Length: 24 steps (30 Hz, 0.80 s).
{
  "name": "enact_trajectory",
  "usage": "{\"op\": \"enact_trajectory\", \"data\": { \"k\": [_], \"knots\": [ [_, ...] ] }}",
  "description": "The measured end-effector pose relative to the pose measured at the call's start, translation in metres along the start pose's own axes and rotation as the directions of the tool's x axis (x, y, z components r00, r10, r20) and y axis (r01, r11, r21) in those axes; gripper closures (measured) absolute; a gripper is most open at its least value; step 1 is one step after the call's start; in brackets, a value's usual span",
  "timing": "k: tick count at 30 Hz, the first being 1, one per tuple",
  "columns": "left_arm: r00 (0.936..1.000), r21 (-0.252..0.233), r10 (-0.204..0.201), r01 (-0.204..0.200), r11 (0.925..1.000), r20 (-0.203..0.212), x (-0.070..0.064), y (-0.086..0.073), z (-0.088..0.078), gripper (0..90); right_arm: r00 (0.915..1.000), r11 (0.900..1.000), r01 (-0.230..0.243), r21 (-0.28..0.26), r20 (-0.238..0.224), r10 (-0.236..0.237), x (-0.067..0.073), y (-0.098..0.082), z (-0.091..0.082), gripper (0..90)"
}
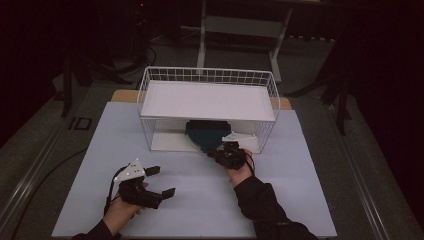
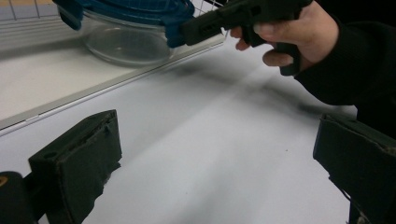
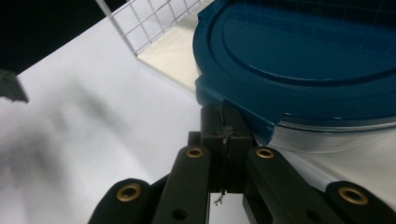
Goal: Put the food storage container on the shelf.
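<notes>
**Blue-lidded container met at the basket's edge**

The right gripper (image 3: 227, 126), jaws pressed together, is seen touching the blue lid (image 3: 303, 51) of the glass container (image 2: 126, 44) inside the wire basket (image 1: 150, 107), centre frame. The left gripper (image 1: 161, 181) is held spread, lower left.

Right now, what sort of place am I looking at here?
Probably a lab or recording workspace, not a kitchen: a white work table in a dark room, a wire rack holding a blue-lidded glass container, and cables on the floor.

We see a dim room: grey carpeted floor (image 1: 45, 130), a pale table frame (image 1: 240, 25) at the back, dark stands (image 1: 67, 80) either side, cables (image 1: 145, 55) trailing, light falling on our white tabletop (image 1: 200, 200).
</notes>
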<state>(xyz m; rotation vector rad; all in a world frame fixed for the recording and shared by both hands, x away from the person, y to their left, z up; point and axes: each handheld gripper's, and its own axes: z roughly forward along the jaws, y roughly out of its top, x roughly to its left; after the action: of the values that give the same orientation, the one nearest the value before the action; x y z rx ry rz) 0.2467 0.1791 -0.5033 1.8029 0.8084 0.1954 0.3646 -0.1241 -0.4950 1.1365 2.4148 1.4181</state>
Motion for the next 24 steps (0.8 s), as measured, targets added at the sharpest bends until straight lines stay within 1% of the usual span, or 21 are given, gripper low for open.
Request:
{"op": "enact_trajectory", "data": {
  "k": [12, 15, 18, 20, 21, 23, 24],
  "knots": [
    [1.0, -0.01, -0.007, 0.007, 0.9999, 0.004, 0.001, 0.001, -0.001, 1.3, 0.999, 1.0, 0.004, -0.017, 0.044, -0.004, -0.009, 0.009, 0.009, 89.8],
    [1.0, -0.009, -0.007, 0.007, 0.9999, 0.005, 0.001, 0.0, -0.001, 1.2, 0.9991, 1.0, -0.008, -0.025, 0.042, 0.009, -0.011, 0.01, 0.01, 89.8],
    [1.0, -0.009, -0.007, 0.007, 0.9999, 0.005, 0.001, 0.0, -0.001, 1.3, 0.9985, 1.0, 0.012, -0.023, 0.054, -0.01, -0.01, 0.01, 0.01, 89.4],
    [0.9999, -0.012, -0.009, 0.009, 0.9999, 0.007, 0.0, 0.001, -0.001, 1.3, 0.9989, 1.0, -0.008, -0.025, 0.045, 0.009, -0.009, 0.009, 0.01, 87.3],
    [1.0, -0.011, -0.007, 0.007, 0.9999, 0.007, 0.0, 0.001, -0.001, 1.3, 0.9992, 1.0, -0.01, -0.026, 0.038, 0.011, -0.009, 0.008, 0.009, 86.0],
    [1.0, -0.01, 0.0, 0.0, 0.9999, 0.008, 0.0, 0.001, -0.001, 1.3, 0.9995, 1.0, 0.006, -0.024, 0.031, -0.005, -0.005, 0.006, 0.007, 82.1],
    [1.0, -0.01, -0.001, 0.001, 0.9999, 0.009, -0.001, 0.001, -0.001, 1.3, 0.9997, 1.0, 0.013, -0.026, 0.021, -0.013, -0.004, 0.005, 0.006, 78.5]
  ]
}}
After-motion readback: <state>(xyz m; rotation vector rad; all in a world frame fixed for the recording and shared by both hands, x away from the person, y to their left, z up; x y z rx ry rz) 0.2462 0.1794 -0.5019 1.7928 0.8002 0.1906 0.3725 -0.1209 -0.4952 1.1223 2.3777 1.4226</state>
